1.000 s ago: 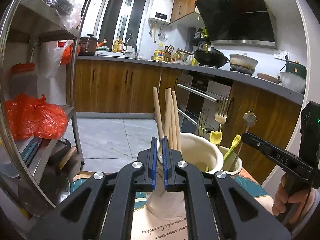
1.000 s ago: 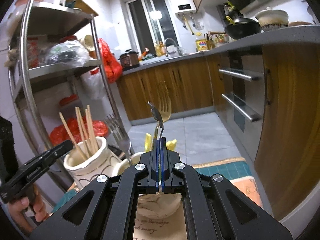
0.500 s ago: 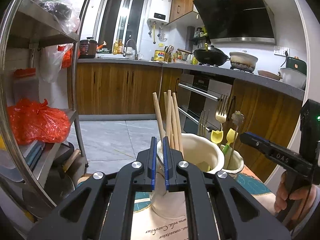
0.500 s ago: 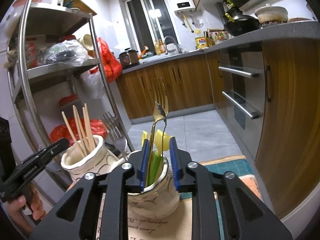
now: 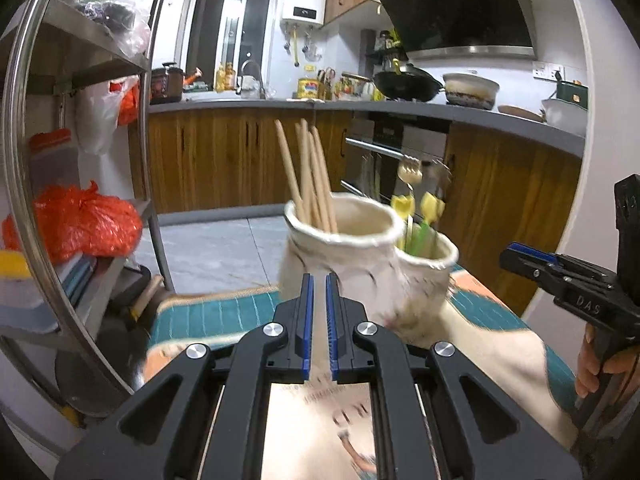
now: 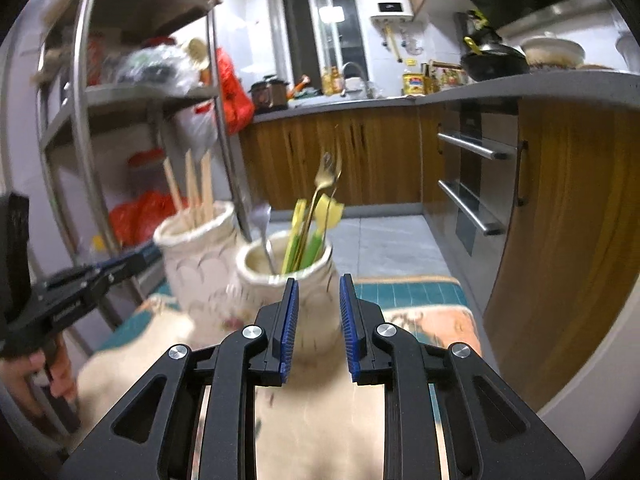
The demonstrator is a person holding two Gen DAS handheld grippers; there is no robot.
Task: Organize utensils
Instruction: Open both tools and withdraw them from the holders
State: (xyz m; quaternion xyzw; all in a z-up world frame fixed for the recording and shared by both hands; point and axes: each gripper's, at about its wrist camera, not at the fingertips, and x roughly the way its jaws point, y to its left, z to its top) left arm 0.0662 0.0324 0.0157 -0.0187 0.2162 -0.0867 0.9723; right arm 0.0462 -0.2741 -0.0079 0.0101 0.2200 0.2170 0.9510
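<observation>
Both claws are empty and sit back from the two cream jars on the table, so the step in hand looks like a retreat after dropping pieces in. The left claw [image 5: 316, 312] is clenched on nothing, in front of the chopstick jar [image 5: 340, 256]; the right claw [image 6: 316, 320] has just been opening, with nothing between its pads, and stands released before the cutlery jar [image 6: 288, 276]. To do it well, draw straight back and low, clear of the rims. The chopsticks [image 5: 308, 176] stand nearly upright, tops leaning slightly left; the gold fork [image 6: 326, 184] points tines up, its long axis tilted a little right
</observation>
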